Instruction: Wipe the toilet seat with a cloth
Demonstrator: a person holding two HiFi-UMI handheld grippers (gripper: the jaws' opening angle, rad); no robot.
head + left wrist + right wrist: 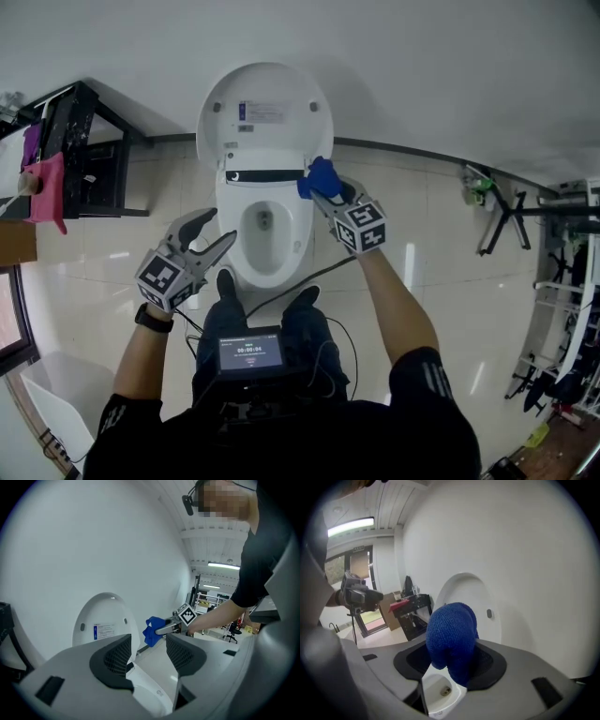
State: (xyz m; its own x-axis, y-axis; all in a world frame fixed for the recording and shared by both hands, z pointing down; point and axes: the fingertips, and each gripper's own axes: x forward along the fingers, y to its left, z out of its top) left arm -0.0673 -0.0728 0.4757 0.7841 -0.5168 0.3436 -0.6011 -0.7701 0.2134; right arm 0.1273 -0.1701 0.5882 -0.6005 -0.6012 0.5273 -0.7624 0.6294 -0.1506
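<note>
A white toilet stands against the wall with its lid (265, 111) raised and its seat (298, 220) down around the bowl. My right gripper (317, 185) is shut on a bunched blue cloth (320, 176), held just above the seat's back right corner, near the hinge. The cloth (451, 639) fills the space between the jaws in the right gripper view, with the bowl (440, 691) below. My left gripper (212, 235) is open and holds nothing, hovering left of the bowl's front. In the left gripper view its pads (117, 656) frame the lid (100, 623) and the cloth (152, 630).
A black rack (86, 150) with pink cloth (45, 190) stands at the left wall. A cable (295, 284) runs across the floor in front of the toilet. My feet (225, 287) are at the bowl's front. Folding stands (502, 216) and shelving (567, 309) are at the right.
</note>
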